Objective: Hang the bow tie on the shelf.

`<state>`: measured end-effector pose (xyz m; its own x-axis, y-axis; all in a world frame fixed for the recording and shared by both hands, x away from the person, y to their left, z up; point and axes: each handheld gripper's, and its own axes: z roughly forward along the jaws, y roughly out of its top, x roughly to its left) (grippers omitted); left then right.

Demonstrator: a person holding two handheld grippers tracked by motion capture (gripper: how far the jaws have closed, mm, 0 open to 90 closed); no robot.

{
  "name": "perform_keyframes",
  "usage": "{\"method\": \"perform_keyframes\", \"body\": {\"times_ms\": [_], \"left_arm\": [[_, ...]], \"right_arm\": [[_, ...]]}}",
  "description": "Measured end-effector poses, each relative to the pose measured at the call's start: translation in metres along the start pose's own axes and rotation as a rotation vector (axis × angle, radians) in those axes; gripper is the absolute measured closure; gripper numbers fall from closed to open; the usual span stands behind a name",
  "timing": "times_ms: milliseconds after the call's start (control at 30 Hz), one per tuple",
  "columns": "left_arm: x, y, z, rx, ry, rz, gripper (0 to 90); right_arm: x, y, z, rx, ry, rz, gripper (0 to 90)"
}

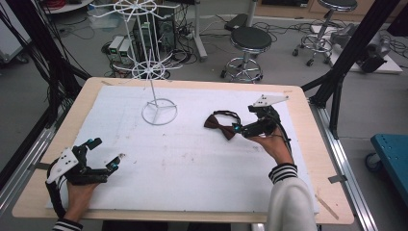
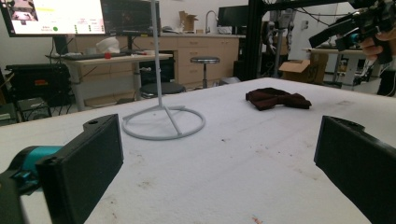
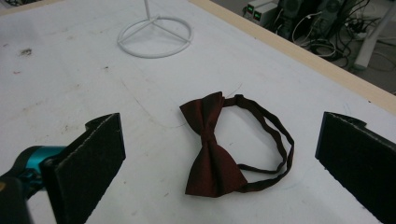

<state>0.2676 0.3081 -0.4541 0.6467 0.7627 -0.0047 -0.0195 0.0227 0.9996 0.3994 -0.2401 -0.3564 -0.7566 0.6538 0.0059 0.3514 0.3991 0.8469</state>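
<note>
Dark red shiny cloth bow tie (image 3: 210, 149) lying flat on the white, slightly stained foam-like sheet (image 1: 192, 154) over the light wooden table (image 1: 308, 120), toward the right side, its thin dark loop strap (image 3: 275, 140) curling out beside it. Seen sharp and big from the right gripper view: a pinched knot in the middle, two fan-shaped wings. From the left gripper view, just a small dark lump (image 2: 278, 99) far off.

Right black gripper (image 1: 236, 128) held just beside the bow tie in the high view, jaws spread wide with the bow tie between them but not touched. Left black gripper (image 1: 107, 154) low at the near left corner, well apart from the bow tie, jaws spread wide too, nothing between them.

White wire stand (image 1: 153, 62) with a round ring base (image 1: 159, 111) behind the bow tie; top wheel seen from the high view, cut off in both gripper views. Round black stools (image 1: 250, 41) on the floor past the table. Tangled cables back there, hard to make out.
</note>
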Motion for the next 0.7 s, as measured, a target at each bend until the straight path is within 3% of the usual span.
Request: {"method": "perform_keyframes", "body": {"times_ms": [300,367,433,700], "left_arm": [[0.000,0.000,0.000,0.001,-0.002,-0.001,1.7],[0.000,0.000,0.000,0.002,-0.002,0.000,1.7],[0.000,0.000,0.000,0.002,-0.002,0.000,1.7],[0.000,0.000,0.000,0.001,-0.002,0.000,1.7]], "right_arm": [[-0.007,0.010,0.018,0.098,0.010,-0.033,0.8],[-0.008,0.009,0.027,0.155,0.016,-0.052,0.8],[-0.008,0.009,0.032,0.178,0.020,-0.062,0.8],[-0.008,0.013,0.049,0.240,-0.006,-0.101,0.9]]}}
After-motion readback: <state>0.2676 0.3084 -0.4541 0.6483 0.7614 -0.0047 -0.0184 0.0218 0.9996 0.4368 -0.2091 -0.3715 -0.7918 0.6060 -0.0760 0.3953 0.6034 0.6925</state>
